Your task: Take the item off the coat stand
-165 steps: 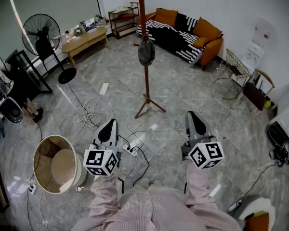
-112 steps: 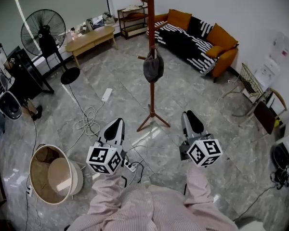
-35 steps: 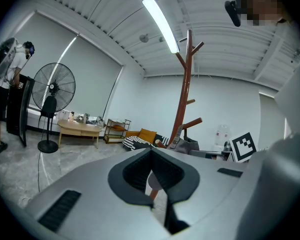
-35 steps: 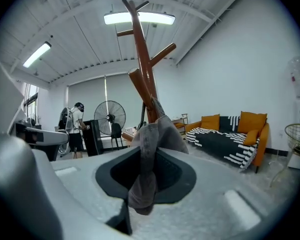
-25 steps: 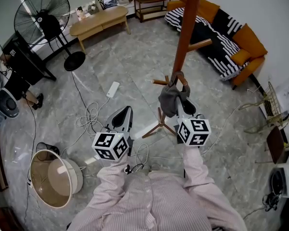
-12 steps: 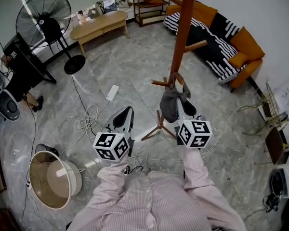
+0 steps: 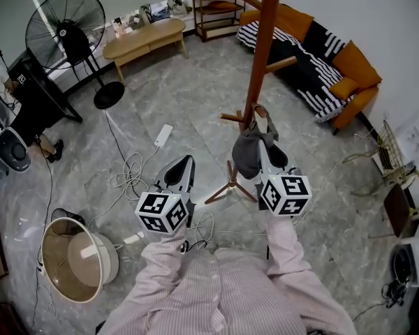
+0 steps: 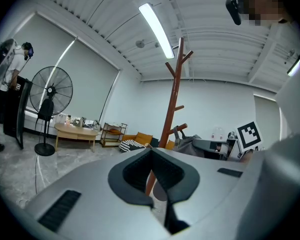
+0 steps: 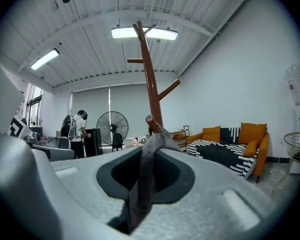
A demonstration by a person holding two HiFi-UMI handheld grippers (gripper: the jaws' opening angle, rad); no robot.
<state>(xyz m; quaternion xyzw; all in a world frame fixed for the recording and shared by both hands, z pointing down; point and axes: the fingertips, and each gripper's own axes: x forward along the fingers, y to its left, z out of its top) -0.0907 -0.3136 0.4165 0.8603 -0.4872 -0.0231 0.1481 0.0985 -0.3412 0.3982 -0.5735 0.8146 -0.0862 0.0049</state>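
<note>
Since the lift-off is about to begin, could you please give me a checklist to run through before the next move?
1. Right gripper shut on the grey item: ok, fabric is pinched between its jaws.
2. Grey item free of the peg: not ok, its loop hangs over the peg.
3. Left gripper out of the way: ok, shut, empty, apart from the stand.
4. Coat stand upright: ok.
5. Room to lift past the higher peg: cannot tell.

The coat stand (image 7: 264, 47) is reddish brown, the item (image 7: 246, 152) dark grey, the upper-right sofa (image 7: 313, 93) black-and-white striped with orange cushions (image 7: 356, 65), the floor (image 7: 188, 96) marbled grey.
</note>
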